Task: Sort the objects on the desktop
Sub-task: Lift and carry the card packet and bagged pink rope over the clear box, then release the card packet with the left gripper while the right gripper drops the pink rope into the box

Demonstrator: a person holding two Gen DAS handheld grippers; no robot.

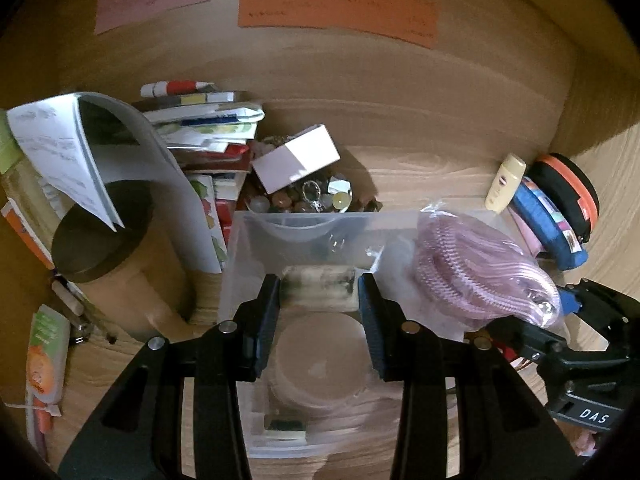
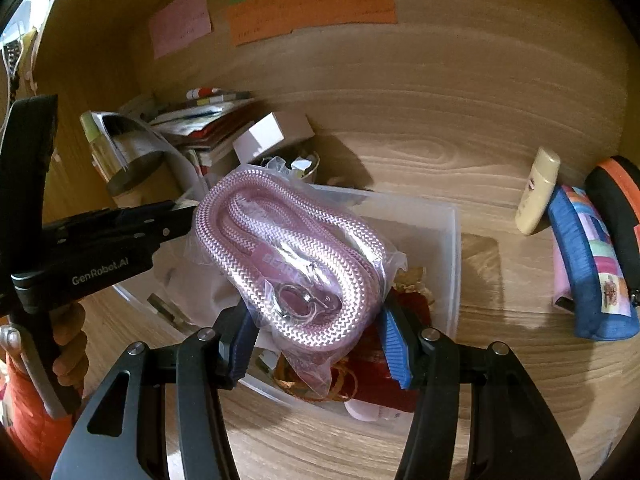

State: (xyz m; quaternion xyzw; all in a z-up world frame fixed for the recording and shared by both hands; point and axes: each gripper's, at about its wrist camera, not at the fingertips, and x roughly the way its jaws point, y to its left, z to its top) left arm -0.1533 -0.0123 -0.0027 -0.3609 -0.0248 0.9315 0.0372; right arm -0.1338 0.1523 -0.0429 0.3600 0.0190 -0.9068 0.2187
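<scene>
My left gripper is shut on a small cream block with dark smudges, held just over a clear plastic bin. A round beige lid lies in the bin beneath it. My right gripper is shut on a clear bag of coiled pink rope, which hangs above the same bin. A red pouch lies inside under the bag. In the left wrist view the rope bag and right gripper are at the right. In the right wrist view the left gripper reaches in from the left.
A brown canister with a dark lid, an open booklet and stacked books crowd the left. A white box tops a bowl of trinkets. A cream bottle, blue pencil case and black-orange case stand right. Paper notes hang on the back wall.
</scene>
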